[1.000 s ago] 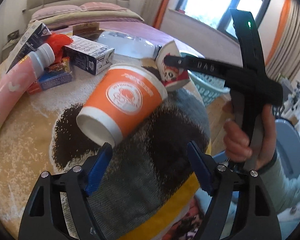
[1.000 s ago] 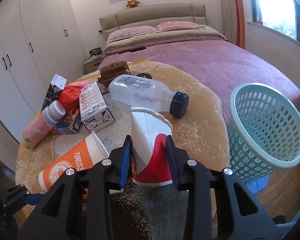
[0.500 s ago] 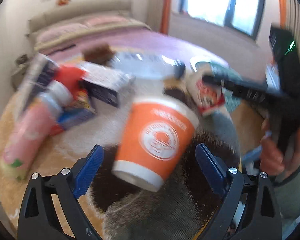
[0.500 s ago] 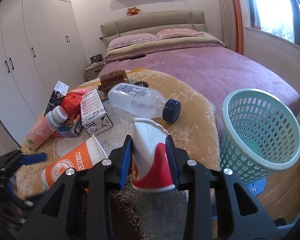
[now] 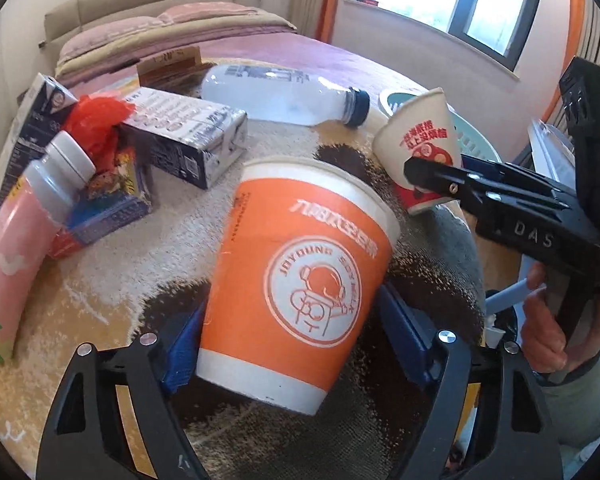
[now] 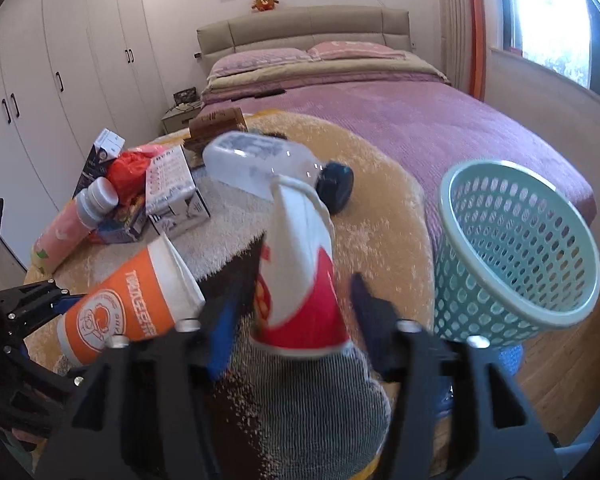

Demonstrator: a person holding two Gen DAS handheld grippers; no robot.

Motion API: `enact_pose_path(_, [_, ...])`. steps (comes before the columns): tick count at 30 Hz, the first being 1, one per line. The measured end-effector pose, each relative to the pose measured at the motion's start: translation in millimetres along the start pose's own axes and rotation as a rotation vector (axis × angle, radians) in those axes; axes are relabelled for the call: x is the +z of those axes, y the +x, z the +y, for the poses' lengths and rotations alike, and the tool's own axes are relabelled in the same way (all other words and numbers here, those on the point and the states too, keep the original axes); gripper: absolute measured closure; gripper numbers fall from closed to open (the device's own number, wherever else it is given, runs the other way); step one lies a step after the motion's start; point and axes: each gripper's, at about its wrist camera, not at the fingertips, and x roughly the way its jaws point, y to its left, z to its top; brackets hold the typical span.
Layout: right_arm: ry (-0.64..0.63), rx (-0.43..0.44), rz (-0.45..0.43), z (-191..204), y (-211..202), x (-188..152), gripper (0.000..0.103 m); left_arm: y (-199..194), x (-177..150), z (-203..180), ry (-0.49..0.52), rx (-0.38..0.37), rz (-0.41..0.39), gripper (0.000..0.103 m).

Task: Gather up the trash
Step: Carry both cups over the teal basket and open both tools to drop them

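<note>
An orange paper cup [image 5: 300, 280] lies on its side on the fluffy table cover; it also shows in the right wrist view [image 6: 128, 304]. My left gripper [image 5: 288, 344] has its blue pads around the cup's base, closed against it. A squashed red and white paper cup [image 6: 300, 280] sits between the fingers of my right gripper [image 6: 296, 320], which is shut on it; the cup also shows in the left wrist view [image 5: 420, 152]. A teal mesh basket [image 6: 516, 248] stands to the right, beside the table.
A clear plastic bottle with a dark cap [image 5: 284, 96], a dark milk carton [image 5: 184, 140], a pink bottle [image 5: 16, 240], a red plastic bag [image 5: 96, 120], a small blue box [image 5: 108, 208] and a brown box [image 6: 216, 124] lie on the table. A bed [image 6: 380, 112] stands behind.
My left gripper moved forward around the orange cup and closed on its base. My right gripper kept hold of the red cup, lifted and tilted it.
</note>
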Motion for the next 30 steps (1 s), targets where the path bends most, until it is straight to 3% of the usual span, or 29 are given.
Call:
enact_pose_path(4, [0.019, 0.015, 0.001, -6, 0, -2, 0.049, 0, -4, -8, 0.008, 0.016, -0.01, 0.027])
enact_pose_path(7, [0.031, 0.039, 0.005, -9, 3, -1, 0.057, -4, -6, -11, 0.005, 0.023, -0.02, 0.029])
enact_pose_path(15, [0.014, 0.022, -0.094, -16, -23, 6, 0.058, -30, 6, -22, -0.009, 0.032, -0.148, 0.031])
enact_pose_path(22, [0.087, -0.108, -0.185, -67, -50, 25, 0.058, -33, 55, -49, 0.0, -0.038, -0.215, 0.031])
enact_pose_path(30, [0.262, -0.238, -0.152, -157, -45, 37, 0.058, 13, 135, -112, 0.049, -0.163, -0.204, 0.031])
